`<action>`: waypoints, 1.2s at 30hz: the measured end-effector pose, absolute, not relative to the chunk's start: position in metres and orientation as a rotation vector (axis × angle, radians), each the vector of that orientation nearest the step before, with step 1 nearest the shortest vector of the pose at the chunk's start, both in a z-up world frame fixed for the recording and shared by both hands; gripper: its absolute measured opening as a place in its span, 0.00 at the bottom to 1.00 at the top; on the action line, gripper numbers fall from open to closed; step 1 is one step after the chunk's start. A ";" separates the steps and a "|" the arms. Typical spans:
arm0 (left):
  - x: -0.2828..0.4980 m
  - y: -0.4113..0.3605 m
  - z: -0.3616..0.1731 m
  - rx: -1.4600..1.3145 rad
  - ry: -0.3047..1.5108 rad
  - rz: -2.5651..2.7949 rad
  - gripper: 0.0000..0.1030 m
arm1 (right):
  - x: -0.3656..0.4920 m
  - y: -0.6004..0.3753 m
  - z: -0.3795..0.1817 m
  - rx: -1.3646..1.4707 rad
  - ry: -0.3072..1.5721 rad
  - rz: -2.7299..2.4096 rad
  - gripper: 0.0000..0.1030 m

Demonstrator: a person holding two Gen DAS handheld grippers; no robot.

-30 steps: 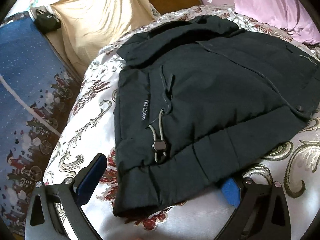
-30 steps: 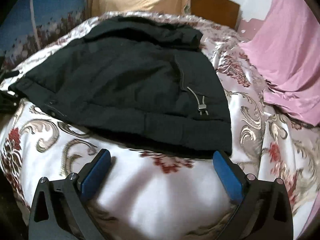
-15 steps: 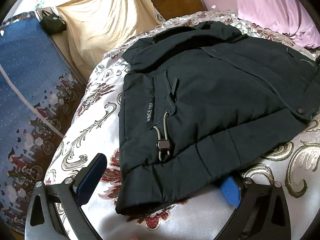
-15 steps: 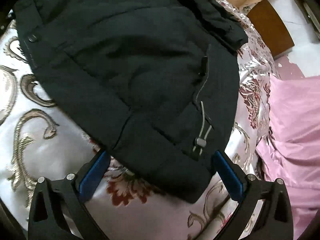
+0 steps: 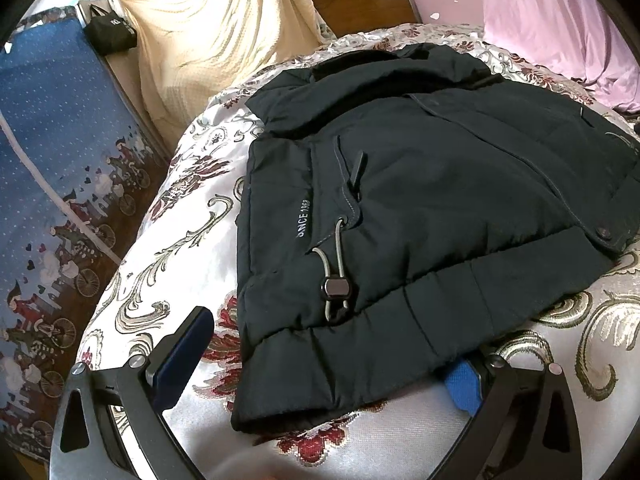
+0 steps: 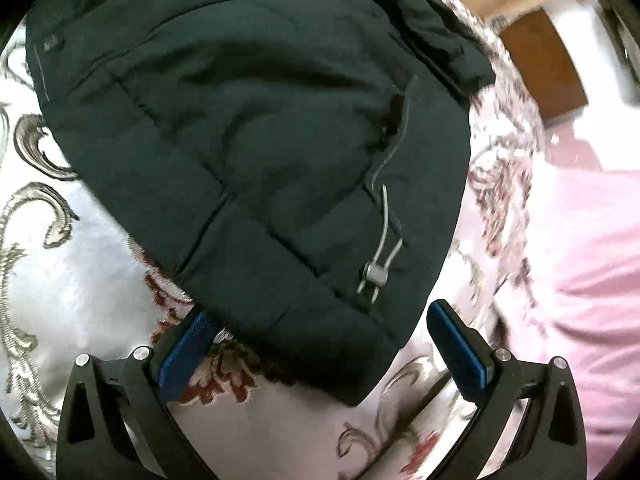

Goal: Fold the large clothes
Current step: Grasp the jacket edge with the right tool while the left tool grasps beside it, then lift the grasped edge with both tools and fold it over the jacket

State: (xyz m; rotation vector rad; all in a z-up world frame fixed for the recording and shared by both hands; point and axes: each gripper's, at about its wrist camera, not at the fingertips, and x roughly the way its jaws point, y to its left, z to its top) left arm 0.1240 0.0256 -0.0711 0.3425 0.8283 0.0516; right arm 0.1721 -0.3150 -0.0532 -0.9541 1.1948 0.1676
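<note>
A dark padded jacket (image 5: 420, 208) lies spread flat on a bed with a white, gold and red patterned cover (image 5: 168, 264). It has a grey drawcord with a toggle (image 5: 336, 286) near its hem. My left gripper (image 5: 324, 364) is open, with the jacket's near left hem corner between its fingers; the right blue pad (image 5: 464, 384) sits partly under the hem. In the right wrist view the jacket (image 6: 248, 140) fills the top, and my right gripper (image 6: 324, 344) is open around its near right hem corner, close to the other toggle (image 6: 376, 274).
A pink sheet (image 5: 560, 20) (image 6: 580, 260) lies at the bed's right side. A beige cloth (image 5: 216, 36) hangs at the back left beside a wooden headboard (image 5: 360, 4). A blue patterned fabric (image 5: 52, 184) runs along the bed's left edge, with a black bag (image 5: 110, 34).
My right gripper has swung down and in over the jacket's right hem corner, now between its fingers. My left gripper has crept slightly closer to the left hem corner.
</note>
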 end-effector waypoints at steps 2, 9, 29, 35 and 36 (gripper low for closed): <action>0.124 0.026 -0.070 0.346 0.824 0.055 1.00 | 0.168 -0.306 -0.053 -1.018 1.120 0.153 0.98; 0.110 0.012 -0.062 0.433 0.746 0.062 0.88 | 0.130 -0.296 -0.044 -1.035 0.861 0.146 0.53; 0.091 0.007 -0.039 0.434 0.634 -0.050 0.13 | 0.118 -0.334 -0.012 -0.621 0.709 0.126 0.05; 0.065 0.017 -0.019 0.447 0.581 -0.063 0.12 | 0.093 -0.343 0.005 -0.525 0.633 0.093 0.04; 0.061 0.018 -0.016 0.446 0.579 -0.069 0.12 | 0.087 -0.343 0.007 -0.514 0.623 0.088 0.04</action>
